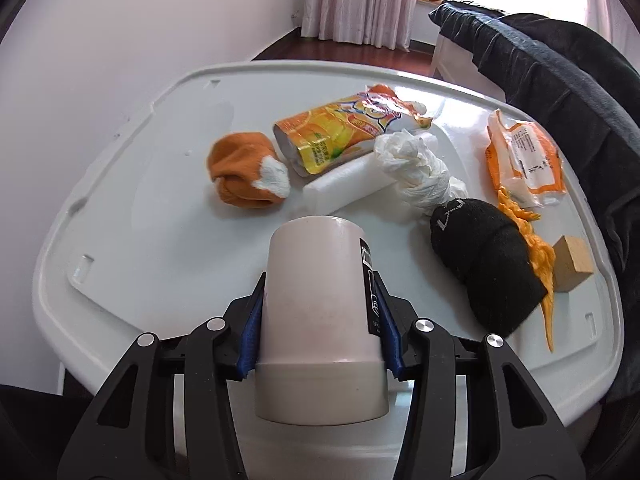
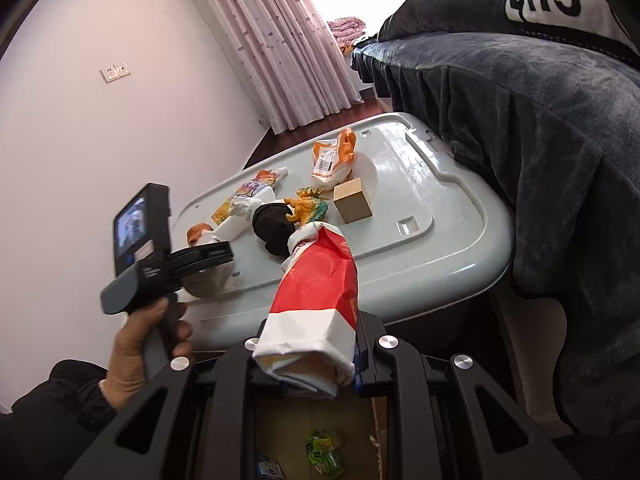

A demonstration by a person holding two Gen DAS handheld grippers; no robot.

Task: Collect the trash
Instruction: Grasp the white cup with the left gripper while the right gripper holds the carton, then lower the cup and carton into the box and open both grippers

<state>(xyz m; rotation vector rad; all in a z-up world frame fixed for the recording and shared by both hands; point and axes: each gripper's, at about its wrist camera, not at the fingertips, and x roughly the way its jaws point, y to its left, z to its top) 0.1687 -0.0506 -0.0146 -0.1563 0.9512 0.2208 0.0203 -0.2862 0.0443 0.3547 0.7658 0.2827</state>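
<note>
My left tool (image 1: 318, 322) points steeply down at the desk (image 1: 160, 240), a pale plastic lid-like top, and its blue pads (image 1: 250, 336) press both sides of a white paper cup (image 1: 318, 300) lying with its base away from me; it is clenched on the cup. From the right wrist I see my left hand (image 2: 140, 344) wrapped around the handle, dark sleeve (image 2: 52, 420) low at the left.

My right tool (image 2: 316, 364) tilts less steeply, off the near edge of the desk, clamped on a crumpled red-and-white paper bag (image 2: 316, 292) that sticks out forward. Below it sits a cardboard box (image 2: 288, 432) with a green wrapper (image 2: 324, 452) inside.

On the desk remain an orange juice pouch (image 1: 340, 132), a twisted white tissue (image 1: 416, 164), an orange-and-white wrapper (image 1: 524, 160), a white foam block (image 1: 340, 188), an orange sock (image 1: 244, 170), a black sock (image 1: 484, 260), a toy dinosaur (image 1: 536, 248) and a wooden block (image 1: 572, 262). A dark blanket (image 2: 520, 120) drapes the bed beside it.
</note>
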